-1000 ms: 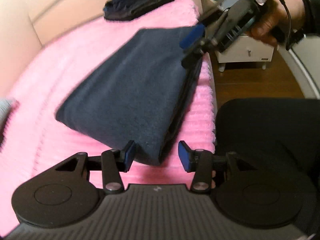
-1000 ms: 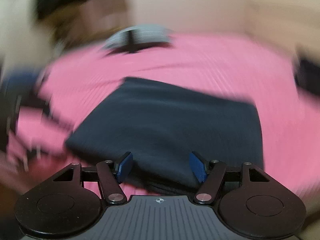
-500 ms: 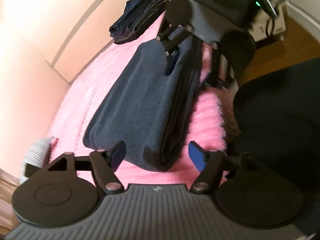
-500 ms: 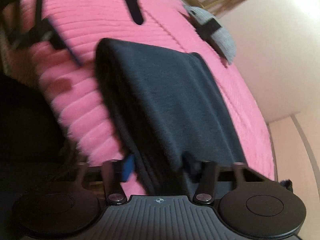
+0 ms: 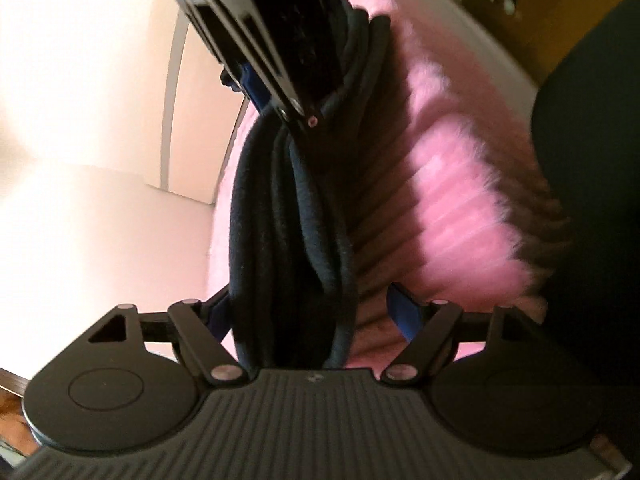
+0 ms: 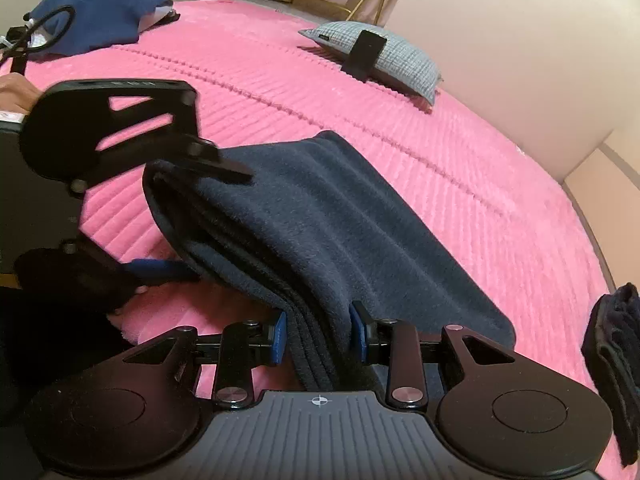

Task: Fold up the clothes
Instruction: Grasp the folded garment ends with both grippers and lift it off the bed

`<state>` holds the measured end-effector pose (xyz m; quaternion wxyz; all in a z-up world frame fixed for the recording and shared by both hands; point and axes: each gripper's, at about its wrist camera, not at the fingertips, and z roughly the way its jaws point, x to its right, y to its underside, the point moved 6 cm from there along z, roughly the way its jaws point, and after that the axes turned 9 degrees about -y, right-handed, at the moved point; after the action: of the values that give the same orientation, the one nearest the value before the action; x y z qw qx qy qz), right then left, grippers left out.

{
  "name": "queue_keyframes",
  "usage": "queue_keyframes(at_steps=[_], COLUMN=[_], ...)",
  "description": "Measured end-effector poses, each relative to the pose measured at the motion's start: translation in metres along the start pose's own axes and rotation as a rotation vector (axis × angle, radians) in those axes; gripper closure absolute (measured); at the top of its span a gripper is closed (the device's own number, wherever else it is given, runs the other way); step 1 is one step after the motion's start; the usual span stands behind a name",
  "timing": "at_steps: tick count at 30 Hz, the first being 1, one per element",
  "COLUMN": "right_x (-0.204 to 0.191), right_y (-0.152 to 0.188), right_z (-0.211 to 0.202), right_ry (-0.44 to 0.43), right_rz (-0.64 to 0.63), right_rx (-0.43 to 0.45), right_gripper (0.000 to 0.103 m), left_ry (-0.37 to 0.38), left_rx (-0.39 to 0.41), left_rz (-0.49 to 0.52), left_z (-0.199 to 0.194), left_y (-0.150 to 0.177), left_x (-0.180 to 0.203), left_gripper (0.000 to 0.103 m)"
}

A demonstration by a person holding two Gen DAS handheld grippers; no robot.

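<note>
- Folded navy garment (image 6: 320, 216) lay centre frame on pink bedspread (image 6: 460, 184)
- Right gripper (image 6: 318, 336) clenched on its layered edge, lower centre
- Left gripper (image 5: 308, 312) spread wide, garment's far end between its fingers, unpinched

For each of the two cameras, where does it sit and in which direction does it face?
Left wrist: sits on the left gripper, facing along the folded garment's layered edge toward the right gripper; both fingers straddle the fabric.
Right wrist: sits on the right gripper, facing across the pink bedspread toward a pillow; a hand shows at the left.
Shared: the garment, the bedspread, and the opposite gripper.
</note>
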<state>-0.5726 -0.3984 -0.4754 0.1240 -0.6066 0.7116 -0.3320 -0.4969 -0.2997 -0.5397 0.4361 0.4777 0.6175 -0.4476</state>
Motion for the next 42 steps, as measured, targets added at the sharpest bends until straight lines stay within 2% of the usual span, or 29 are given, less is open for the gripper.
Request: queue_keyframes(at_steps=[1,2,5,8,10,12,18,20,22,24,29,33,37,41,42], right_x=[-0.002,-0.008,-0.014,-0.021,-0.027,-0.032,-0.042,-0.042,-0.043,-0.044,-0.016,0.0,-0.006,-0.017,-0.017], right_y=[0.002,0.008,0.016,0.025,0.033,0.04,0.07,0.074,0.071,0.068,0.084,0.106,0.111,0.102,0.101], right_z=[-0.003,-0.007,-0.013,-0.013,-0.012,-0.012,-0.001,0.004,0.009,0.014,0.021,0.013,0.008,0.009,0.008], right_ry=[-0.001,0.001,0.011,0.071,0.125,0.18,0.352,0.375,0.375,0.377,0.481,0.54,0.571,0.549,0.539], right_rz=[0.001,0.001,-0.012,-0.075,-0.132,-0.189,-0.371,-0.393,-0.41,-0.435,-0.491,-0.544,-0.631,-0.671,-0.668], right_rx=[0.002,0.005,0.011,0.01,0.004,-0.002,-0.069,-0.078,-0.052,-0.031,-0.099,-0.147,-0.141,-0.121,-0.126], right_gripper=[0.071,0.071,0.071,0.065,0.044,0.034,0.022,0.022,0.022,0.022,0.022,0.023,0.025,0.026,0.035], left_ry=[-0.008,-0.009,0.018,0.036,0.052,0.068,0.117,0.145,0.175,0.185,0.205,0.251,0.246,0.225,0.222], left_rx=[-0.014,-0.029,-0.044,-0.047,-0.051,-0.051,-0.043,-0.049,-0.062,-0.067,-0.068,-0.083,-0.083,-0.062,-0.059], left_rz=[0.007,0.013,-0.008,-0.025,-0.057,-0.105,-0.204,-0.284,-0.37,-0.378,-0.374,-0.456,-0.432,-0.353,-0.338], left_z=[0.003,0.005,0.007,0.006,0.006,0.006,0.011,0.012,0.01,0.013,0.015,0.016,0.003,0.002,0.001], left_y=[0.0,0.001,0.004,0.006,0.008,0.011,0.019,0.018,0.015,0.015,0.021,0.025,0.03,0.025,0.025], left_x=[-0.001,-0.002,-0.009,-0.019,-0.028,-0.038,-0.056,-0.066,-0.078,-0.084,-0.092,-0.1,-0.102,-0.094,-0.092], left_gripper=[0.039,0.054,0.063,0.068,0.069,0.07,0.071,0.071,0.071,0.071,0.071,0.071,0.071,0.071,0.071])
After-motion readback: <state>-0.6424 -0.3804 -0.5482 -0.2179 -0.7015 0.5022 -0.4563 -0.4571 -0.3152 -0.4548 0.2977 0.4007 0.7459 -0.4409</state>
